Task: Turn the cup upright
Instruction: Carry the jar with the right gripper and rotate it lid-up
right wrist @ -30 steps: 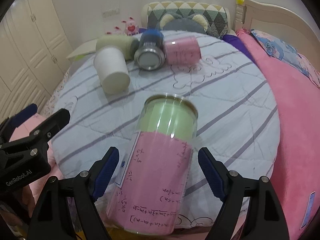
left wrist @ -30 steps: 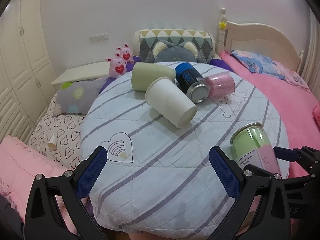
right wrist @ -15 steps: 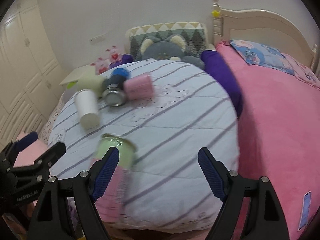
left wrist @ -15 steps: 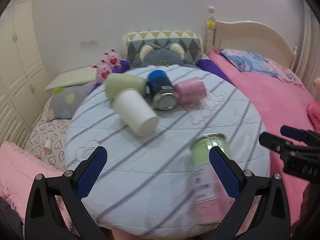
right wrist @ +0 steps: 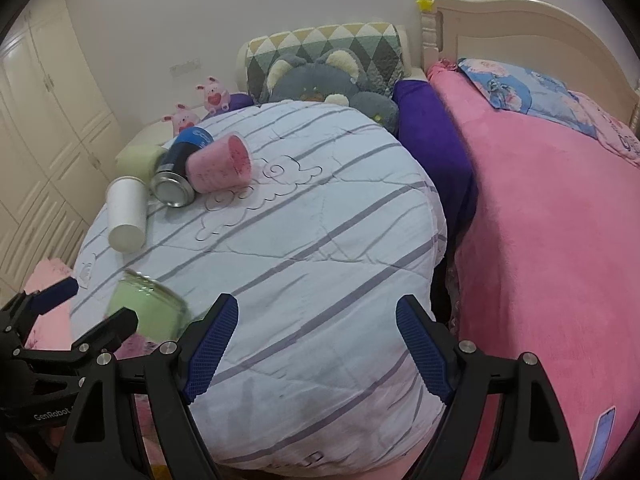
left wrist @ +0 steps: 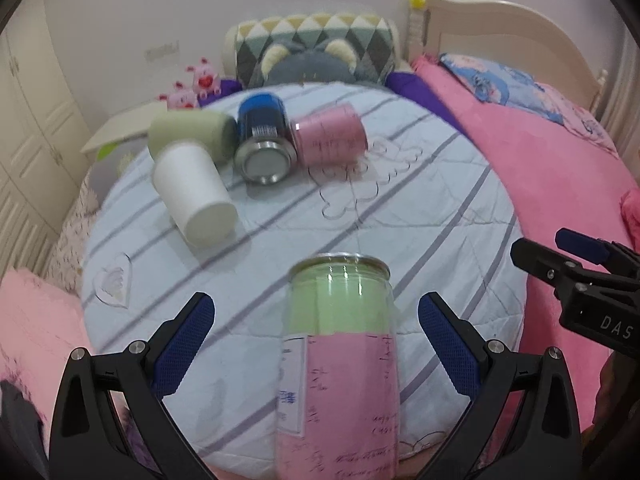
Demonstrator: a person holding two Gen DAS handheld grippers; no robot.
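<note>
A clear green cup with a pink label (left wrist: 340,356) stands near the front edge of the round quilted table (left wrist: 400,232), rim up. It sits between the fingers of my open left gripper (left wrist: 316,344), which do not touch it. The right wrist view shows it (right wrist: 144,312) at the lower left. My right gripper (right wrist: 316,348) is open and empty over the table's front right part. It also shows in the left wrist view (left wrist: 576,256). Lying on their sides at the back left are a white paper cup (left wrist: 192,196), a green cup (left wrist: 188,136), a blue can (left wrist: 262,140) and a pink cup (left wrist: 332,136).
A pink bed (right wrist: 540,220) with a white headboard (right wrist: 500,20) lies to the right. A grey plush toy (right wrist: 316,80) and a patterned cushion (right wrist: 324,40) sit behind the table. Cream wardrobes (right wrist: 44,128) line the left wall. Two pink plush toys (right wrist: 200,104) sit at the back left.
My right gripper has let go of the green and pink cup and swung away to the right. My left gripper has swung over so the cup now stands between its fingers.
</note>
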